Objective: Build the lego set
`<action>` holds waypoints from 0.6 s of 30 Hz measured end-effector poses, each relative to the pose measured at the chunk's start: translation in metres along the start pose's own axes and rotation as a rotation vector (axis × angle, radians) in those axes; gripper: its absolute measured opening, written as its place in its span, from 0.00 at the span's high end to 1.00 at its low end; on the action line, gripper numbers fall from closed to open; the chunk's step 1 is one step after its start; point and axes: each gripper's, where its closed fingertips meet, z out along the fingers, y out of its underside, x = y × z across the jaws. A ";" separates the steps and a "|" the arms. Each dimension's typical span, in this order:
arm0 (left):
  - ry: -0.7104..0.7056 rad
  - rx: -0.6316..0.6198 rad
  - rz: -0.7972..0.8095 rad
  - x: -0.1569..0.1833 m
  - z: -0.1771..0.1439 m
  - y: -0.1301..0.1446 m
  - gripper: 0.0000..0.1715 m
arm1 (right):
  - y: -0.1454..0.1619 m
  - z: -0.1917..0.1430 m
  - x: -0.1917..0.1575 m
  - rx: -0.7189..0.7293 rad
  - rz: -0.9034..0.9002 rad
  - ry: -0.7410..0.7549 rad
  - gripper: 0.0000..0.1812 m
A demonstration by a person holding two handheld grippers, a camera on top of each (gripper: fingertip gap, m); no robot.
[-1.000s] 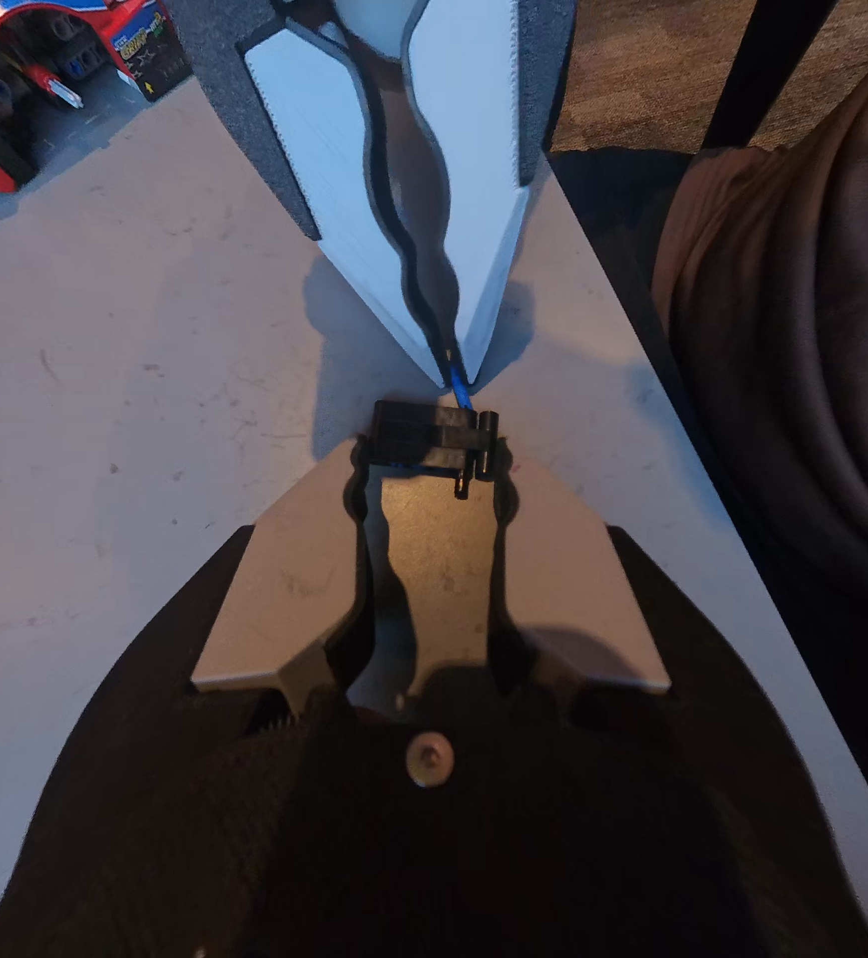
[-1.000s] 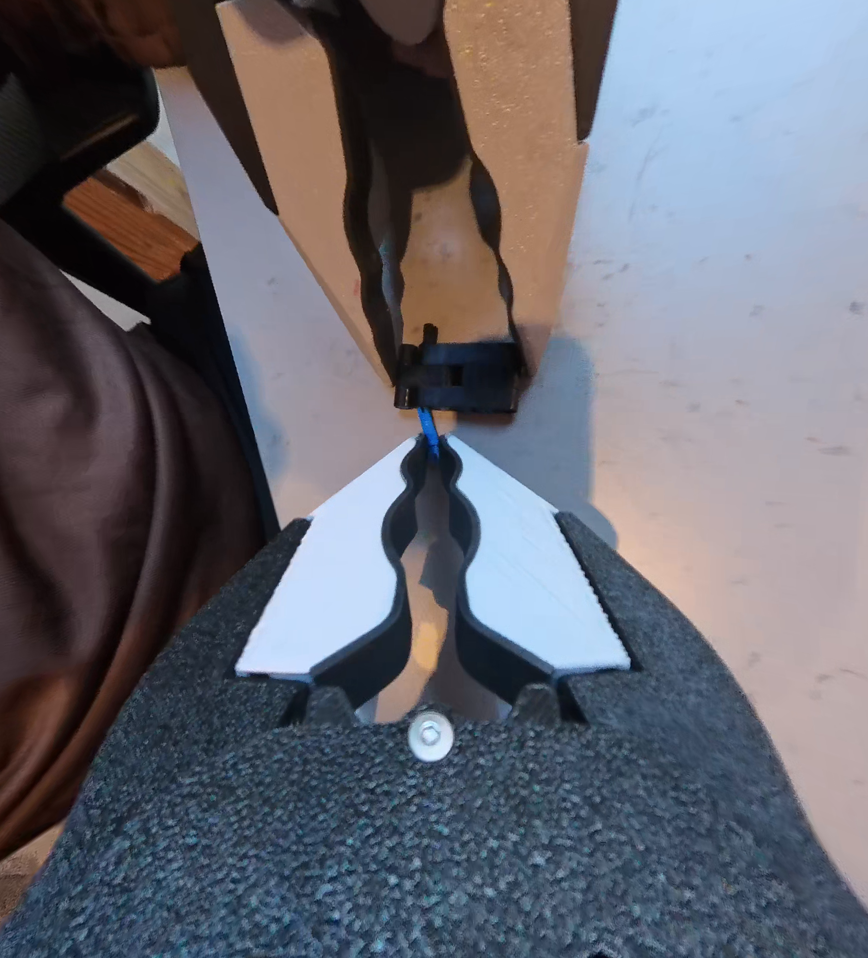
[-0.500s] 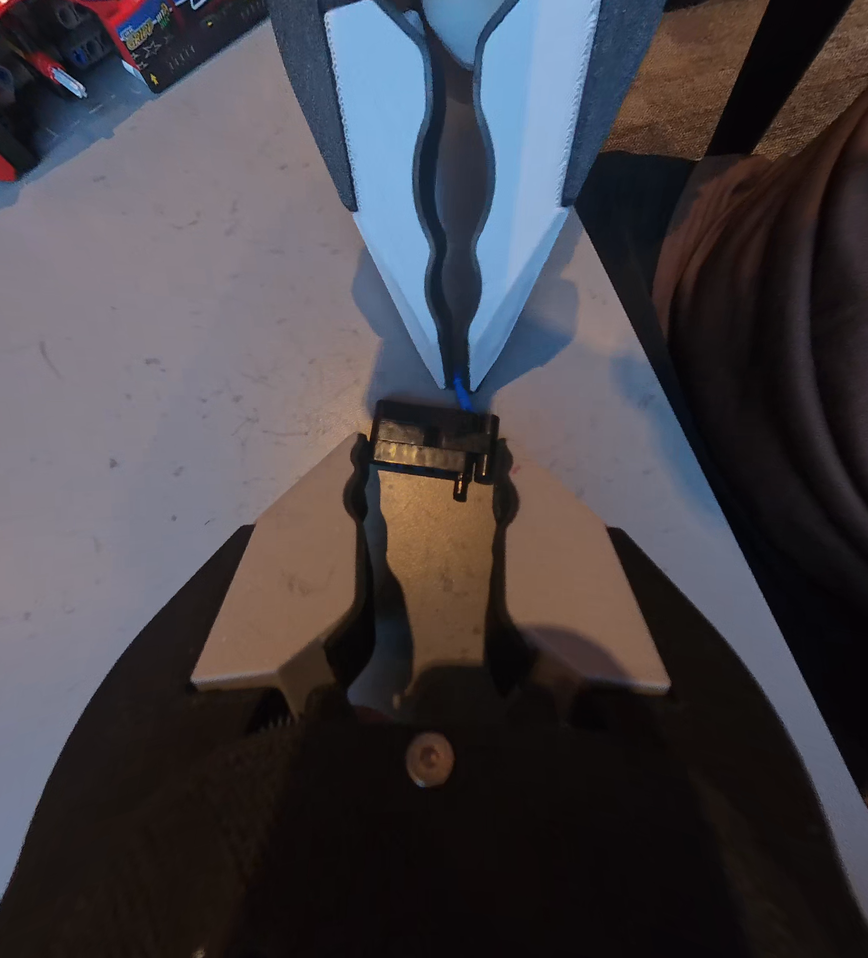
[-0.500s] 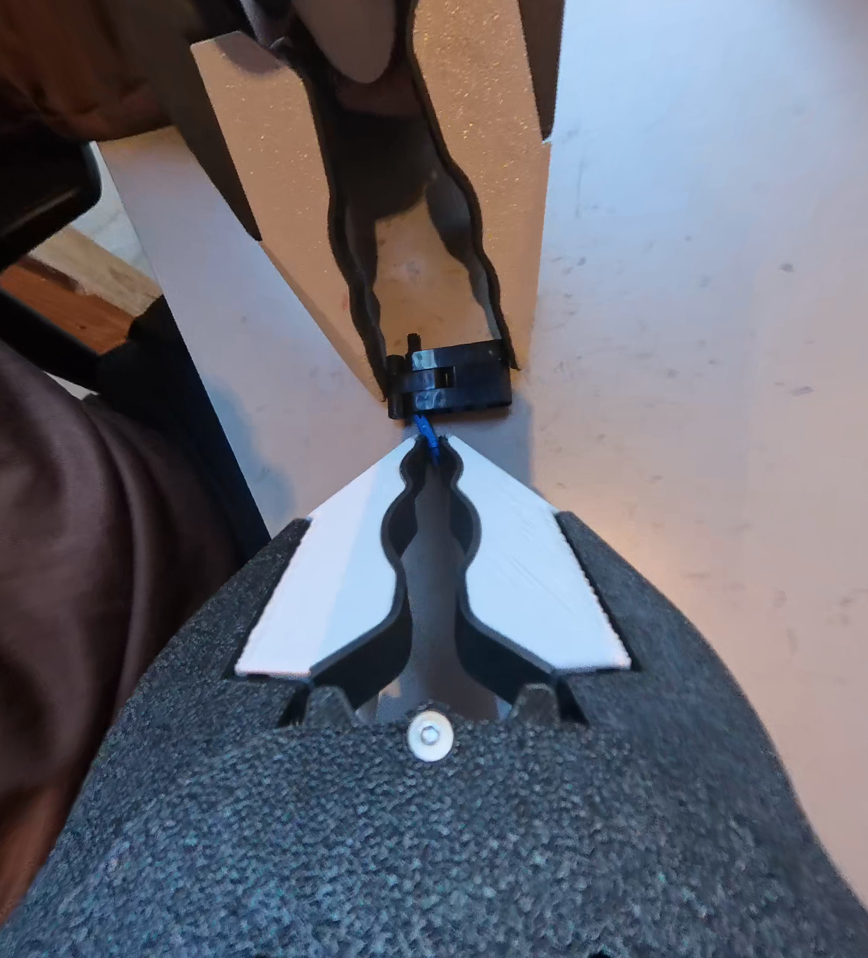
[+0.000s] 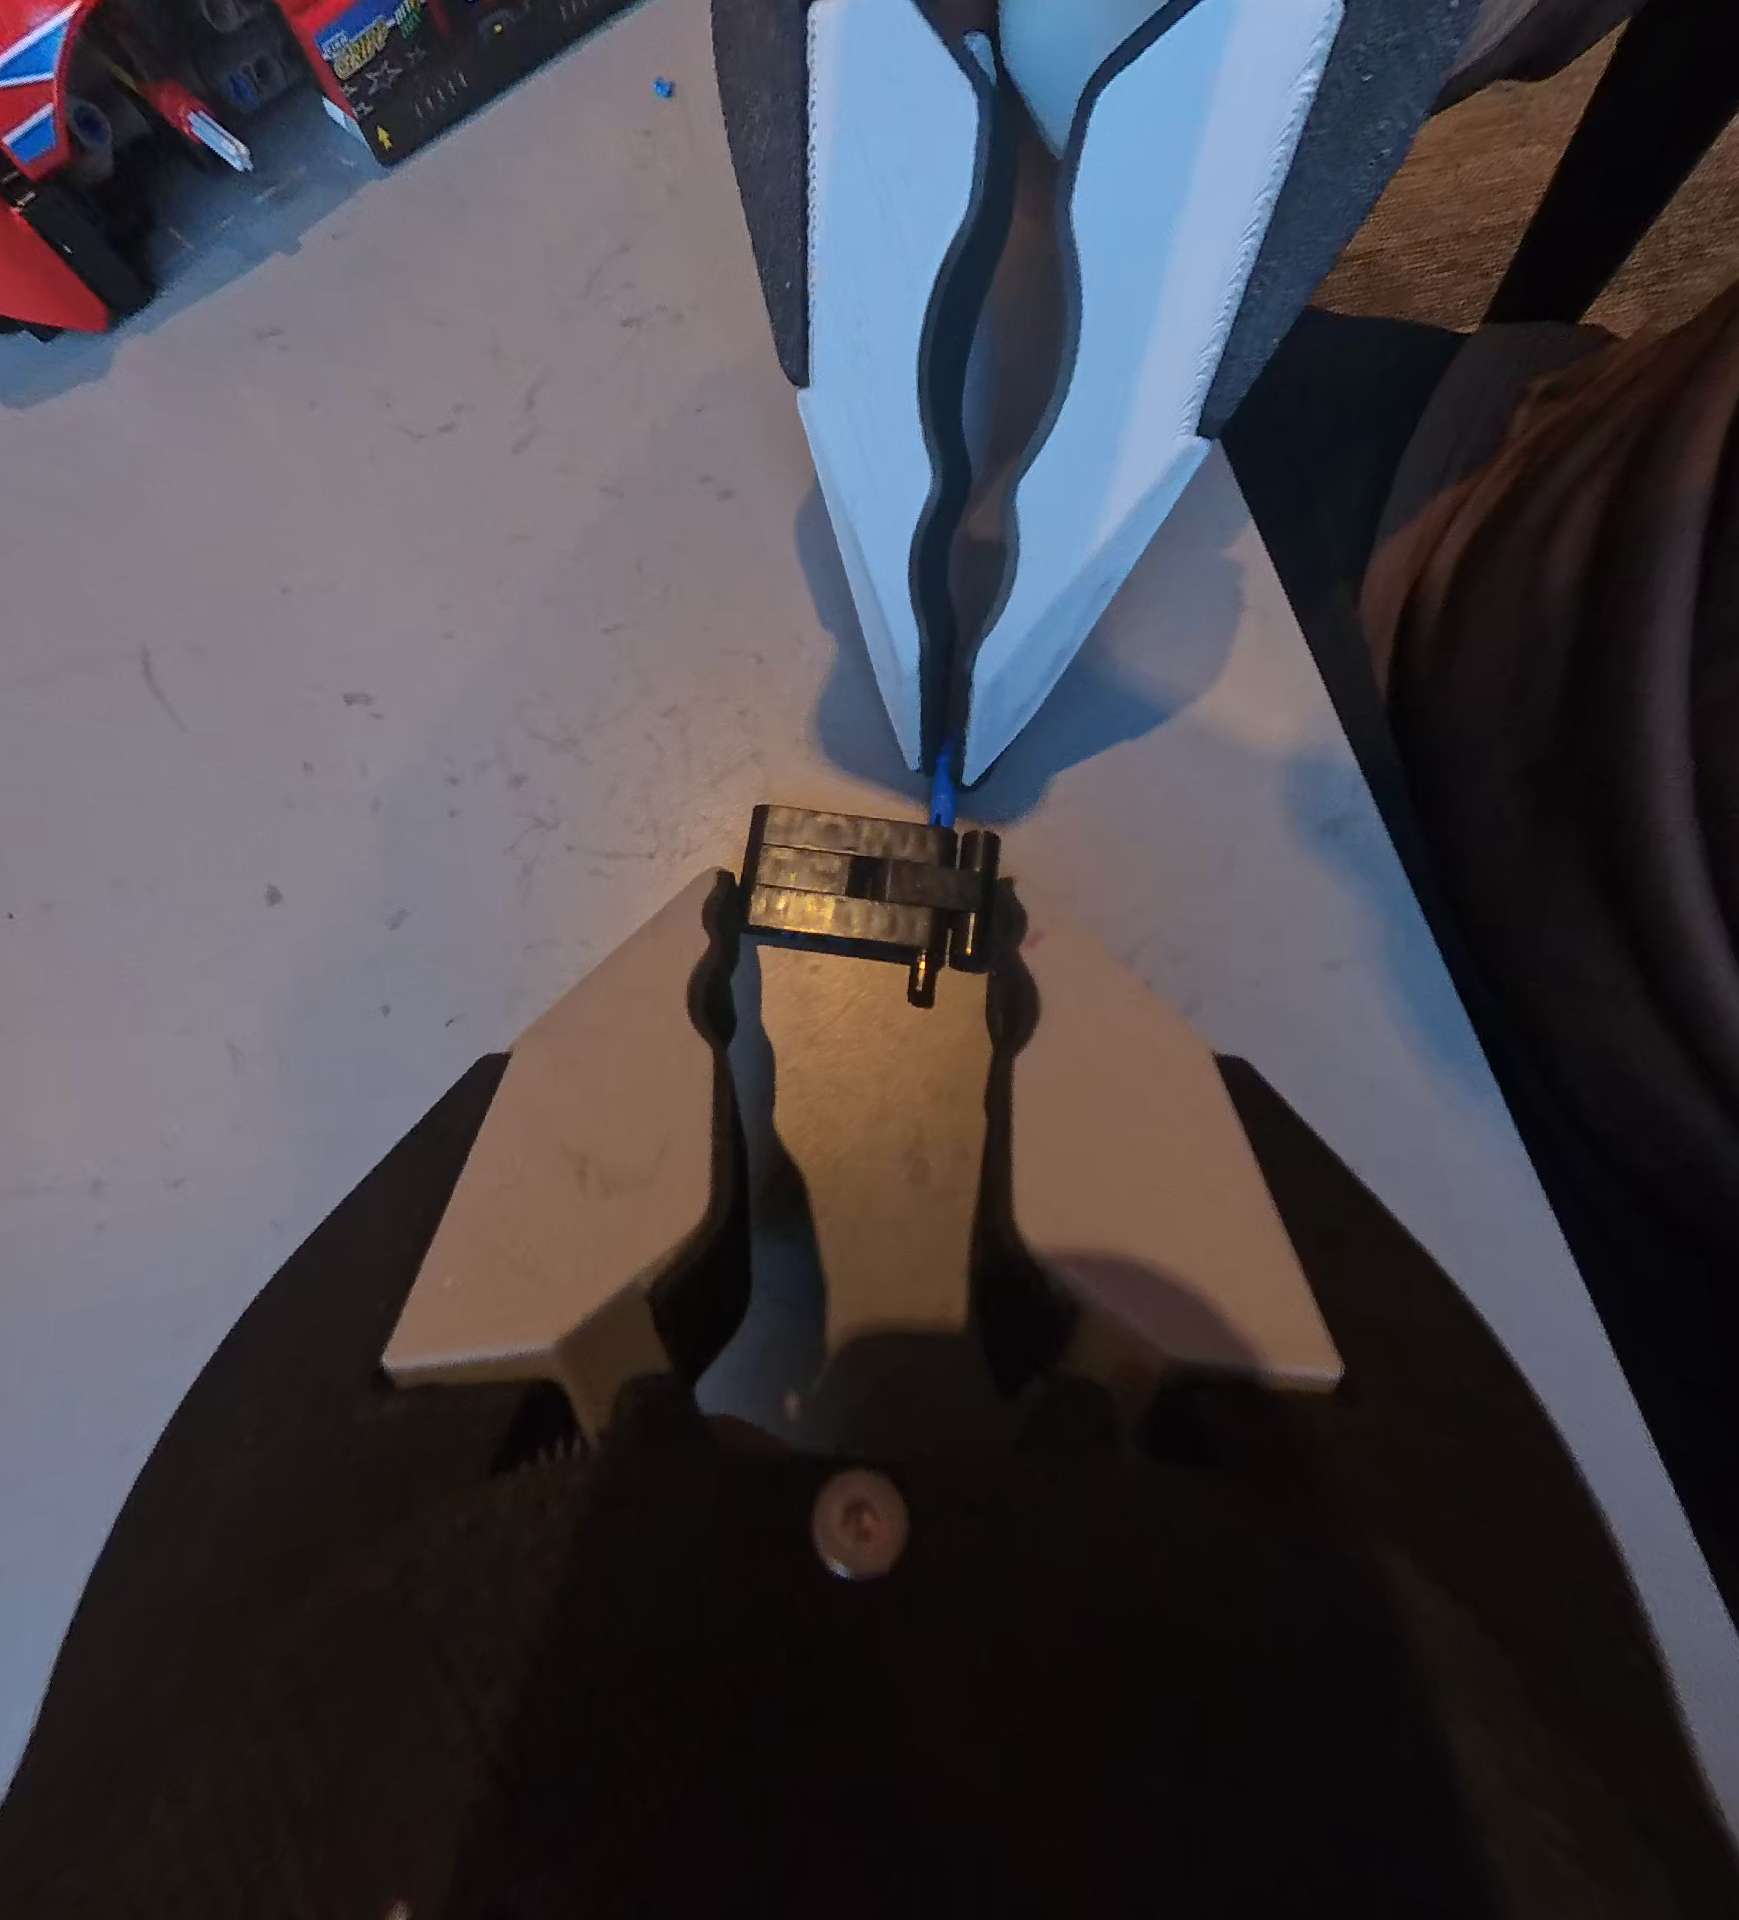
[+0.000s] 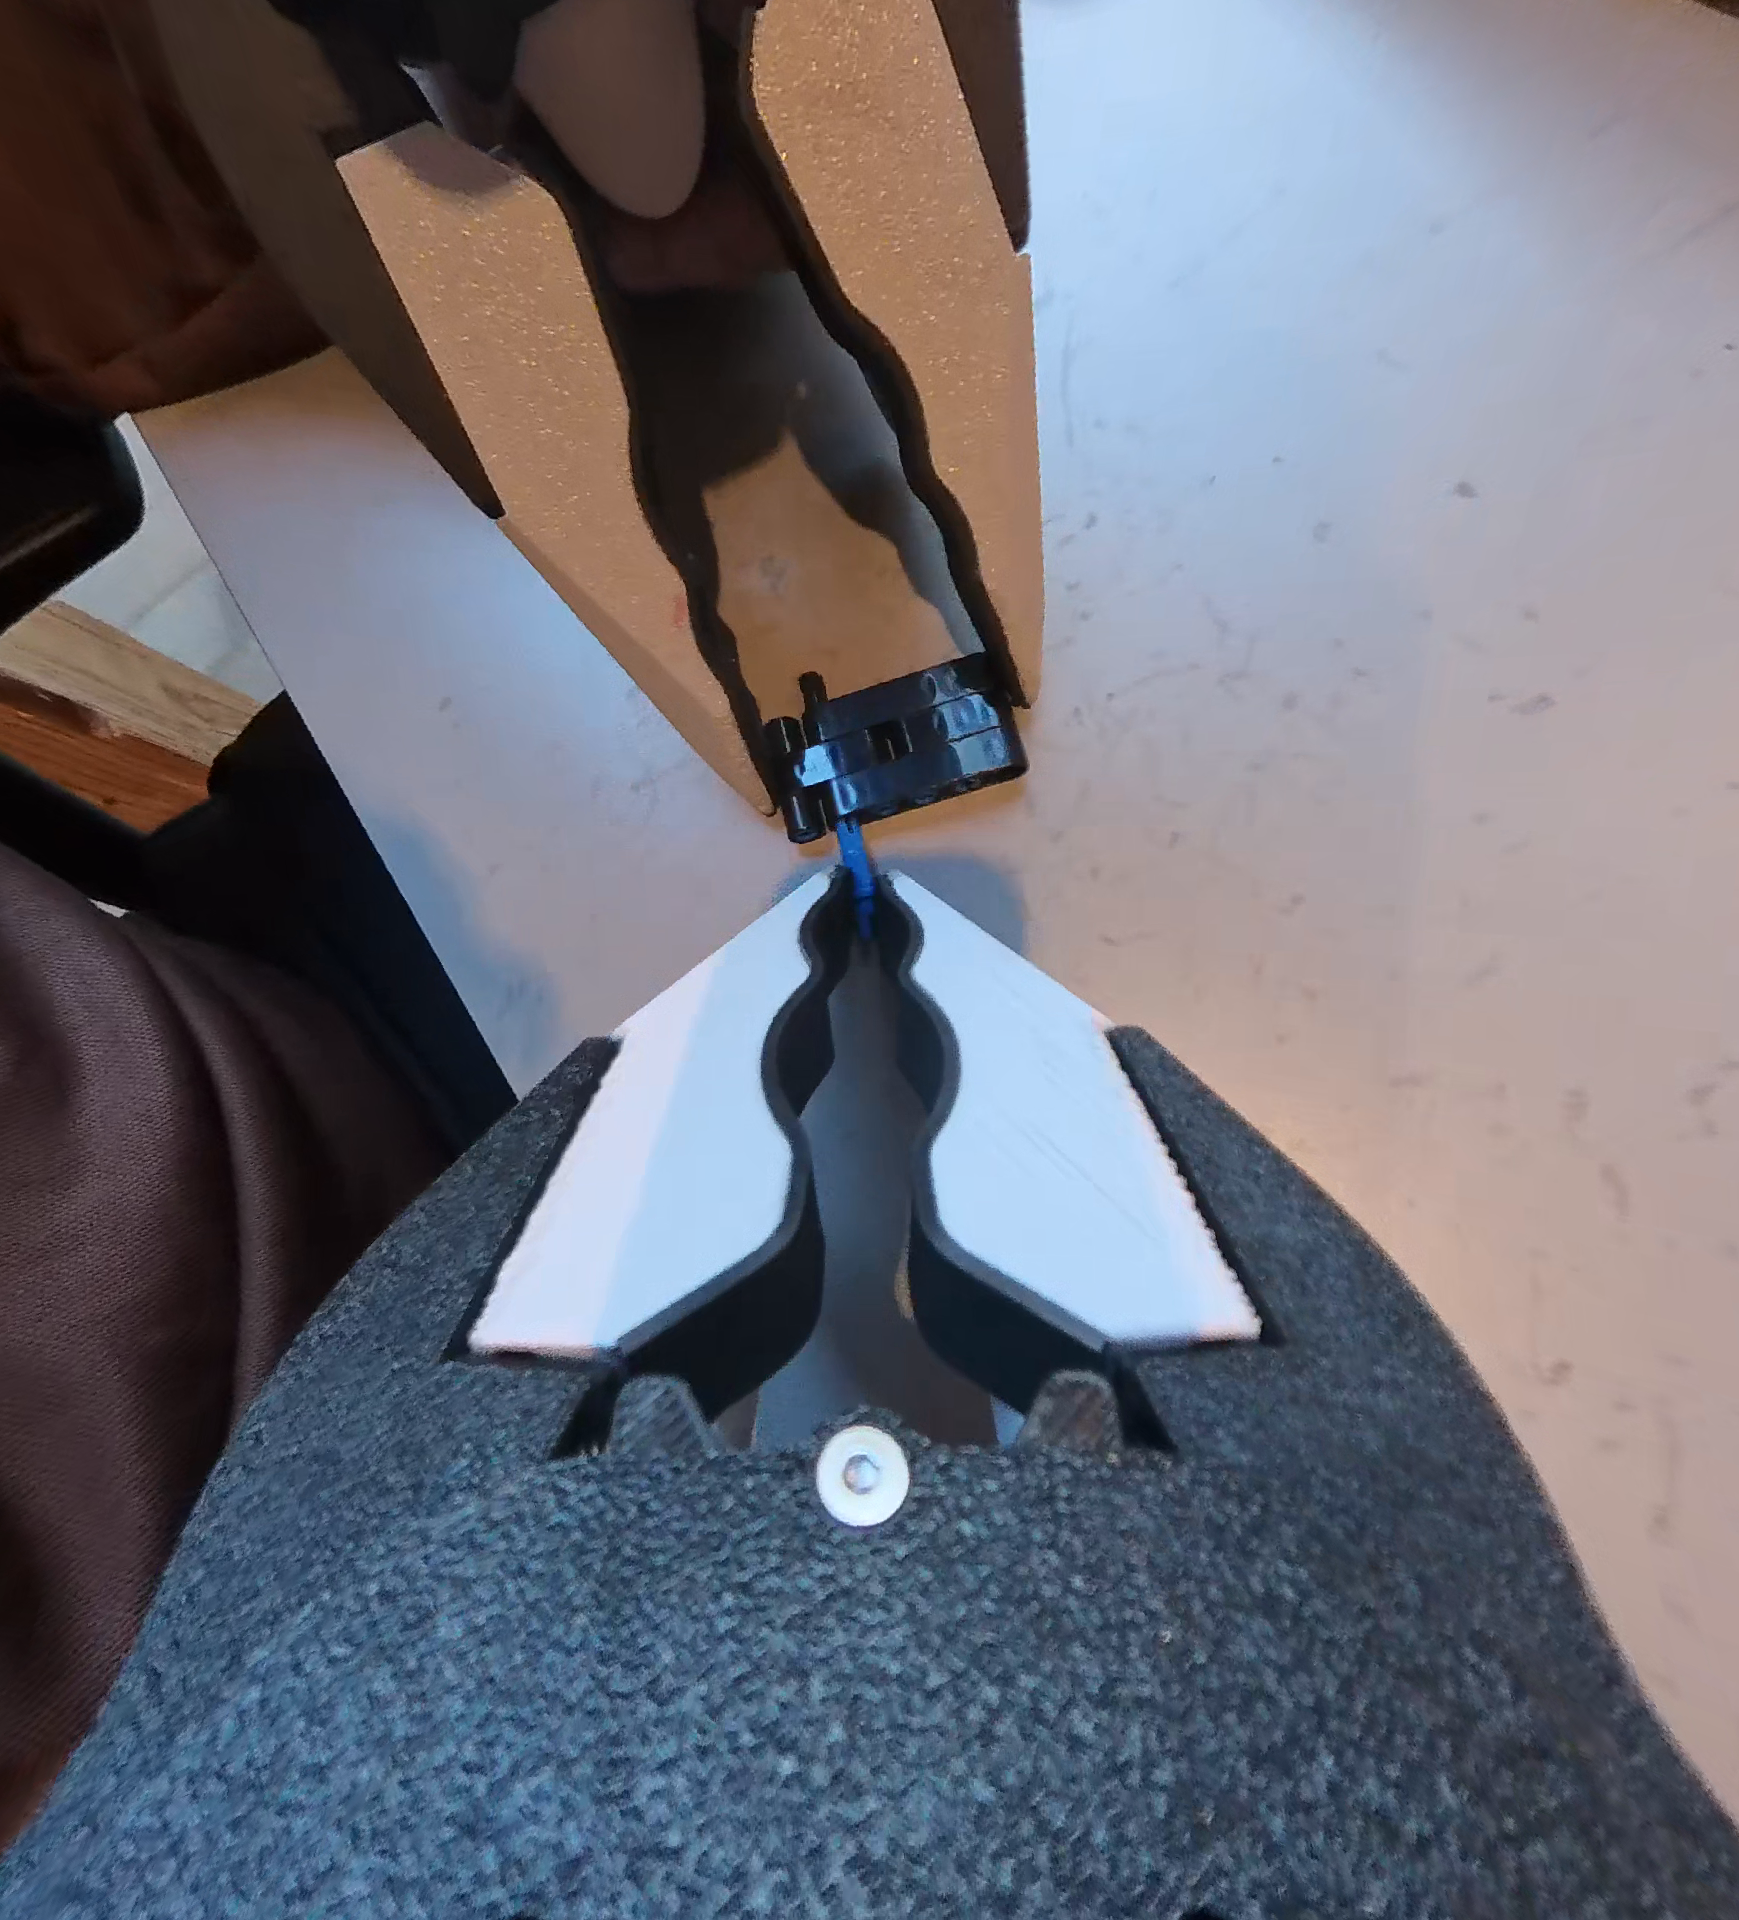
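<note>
My left gripper is shut on a black lego assembly of stacked beams with a black pin at its right end, held just above the white table. My right gripper is shut on a small blue pin; its tip meets the black assembly near that end. In the left wrist view the right gripper comes in from the top with the blue pin. In the right wrist view the left gripper comes in from the top.
A red lego car model and a dark box stand at the table's far left. A tiny blue piece lies near them. The table edge runs along the right; a person's brown clothing is beyond it. Both grippers' tips are roughly 20 centimeters from the tiny blue piece.
The right gripper has swung more upright and in line with the left one, keeping the blue pin's tip against the black assembly. The left gripper holds still.
</note>
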 end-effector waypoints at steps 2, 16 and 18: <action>0.000 0.001 -0.002 0.000 0.000 0.000 0.73 | 0.000 0.000 0.000 0.000 0.003 0.002 0.98; -0.070 -0.007 -0.053 -0.009 0.001 -0.001 0.73 | -0.004 0.003 0.004 -0.016 -0.170 0.147 0.99; -0.067 0.000 -0.052 -0.009 0.001 -0.001 0.73 | -0.003 0.003 0.004 -0.021 -0.201 0.195 0.99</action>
